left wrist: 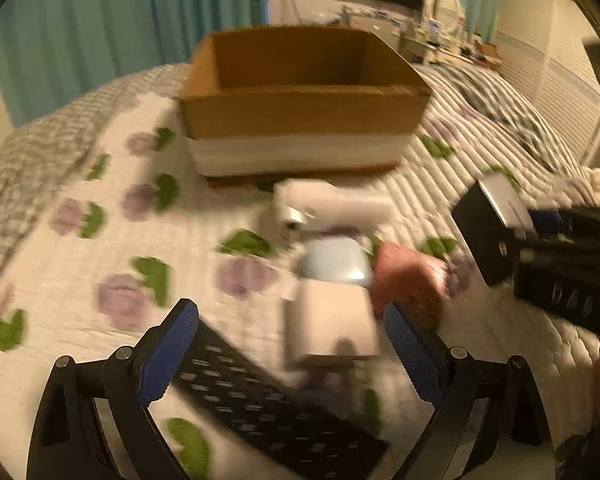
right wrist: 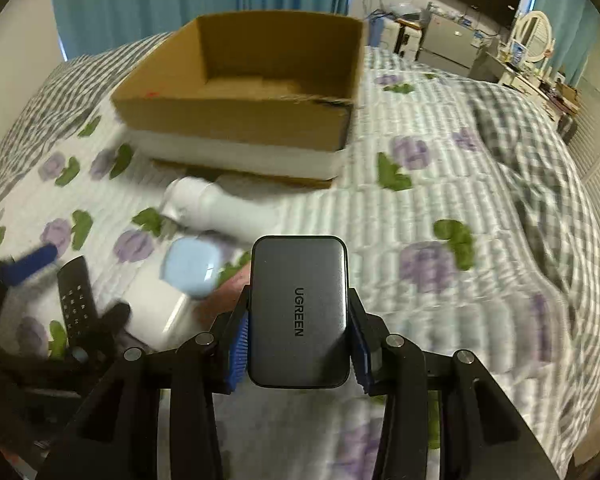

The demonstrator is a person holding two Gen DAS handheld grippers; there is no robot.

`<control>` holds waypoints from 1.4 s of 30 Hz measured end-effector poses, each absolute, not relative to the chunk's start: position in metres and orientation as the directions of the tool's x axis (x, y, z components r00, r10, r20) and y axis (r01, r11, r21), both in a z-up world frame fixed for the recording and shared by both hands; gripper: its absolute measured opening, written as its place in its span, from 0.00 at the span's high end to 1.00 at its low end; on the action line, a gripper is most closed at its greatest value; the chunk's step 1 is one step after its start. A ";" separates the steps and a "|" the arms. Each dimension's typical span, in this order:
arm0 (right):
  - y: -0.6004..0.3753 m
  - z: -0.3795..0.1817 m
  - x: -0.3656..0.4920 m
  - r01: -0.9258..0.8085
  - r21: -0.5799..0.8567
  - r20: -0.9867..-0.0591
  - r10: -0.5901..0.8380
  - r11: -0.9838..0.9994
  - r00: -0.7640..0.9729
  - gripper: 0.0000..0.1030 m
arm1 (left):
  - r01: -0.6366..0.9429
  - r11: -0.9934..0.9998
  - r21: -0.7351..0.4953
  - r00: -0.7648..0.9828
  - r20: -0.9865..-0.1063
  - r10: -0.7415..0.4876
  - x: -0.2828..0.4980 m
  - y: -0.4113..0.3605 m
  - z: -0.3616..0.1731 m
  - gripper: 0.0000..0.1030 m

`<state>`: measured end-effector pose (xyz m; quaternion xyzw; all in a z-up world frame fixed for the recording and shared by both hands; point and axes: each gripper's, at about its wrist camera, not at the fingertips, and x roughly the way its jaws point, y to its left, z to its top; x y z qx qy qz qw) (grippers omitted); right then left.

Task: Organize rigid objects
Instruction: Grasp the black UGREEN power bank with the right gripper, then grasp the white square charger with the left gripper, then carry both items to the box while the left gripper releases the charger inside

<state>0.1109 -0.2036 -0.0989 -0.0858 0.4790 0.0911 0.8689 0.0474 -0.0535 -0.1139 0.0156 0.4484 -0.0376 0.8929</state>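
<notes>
My right gripper (right wrist: 299, 304) is shut on a dark grey UGREEN charger (right wrist: 300, 264), held above the quilt; the left wrist view shows that charger (left wrist: 480, 236) at the right. My left gripper (left wrist: 289, 312) is open, its blue pads either side of a white box (left wrist: 332, 324) and over a black remote (left wrist: 268, 412). A pale blue case (left wrist: 336, 260), a pink box (left wrist: 408, 280) and a white handheld device (left wrist: 332, 202) lie just beyond. An open cardboard box (left wrist: 300, 112) stands behind them, and nothing shows inside it.
Everything lies on a bed with a floral quilt (right wrist: 440, 200). A grey checked blanket (right wrist: 540, 168) is bunched at the right. Teal curtains (left wrist: 80, 20) hang behind the bed. A cluttered dresser with a mirror (right wrist: 536, 36) and a wall screen stand at the far right.
</notes>
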 end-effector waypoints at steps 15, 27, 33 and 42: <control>-0.223 -0.111 0.114 -0.220 0.047 -0.857 0.153 0.974 0.492 0.60 | 0.161 0.987 0.010 0.541 -0.837 -0.079 0.054 -0.077 -0.144 0.50; -0.215 -0.075 0.110 -0.260 0.050 -0.811 0.191 0.964 0.552 0.60 | 0.134 0.991 -0.023 0.677 -0.728 -0.108 0.052 -0.053 -0.054 0.50; -0.207 -0.014 0.130 -0.315 0.034 -0.744 0.234 0.949 0.626 0.60 | 0.145 0.989 -0.042 0.763 -0.632 -0.139 0.082 -0.044 0.020 0.50; -0.190 0.043 0.195 -0.350 -0.009 -0.665 0.256 0.937 0.702 0.60 | 0.128 0.992 -0.012 0.779 -0.618 -0.108 0.195 -0.040 0.031 0.50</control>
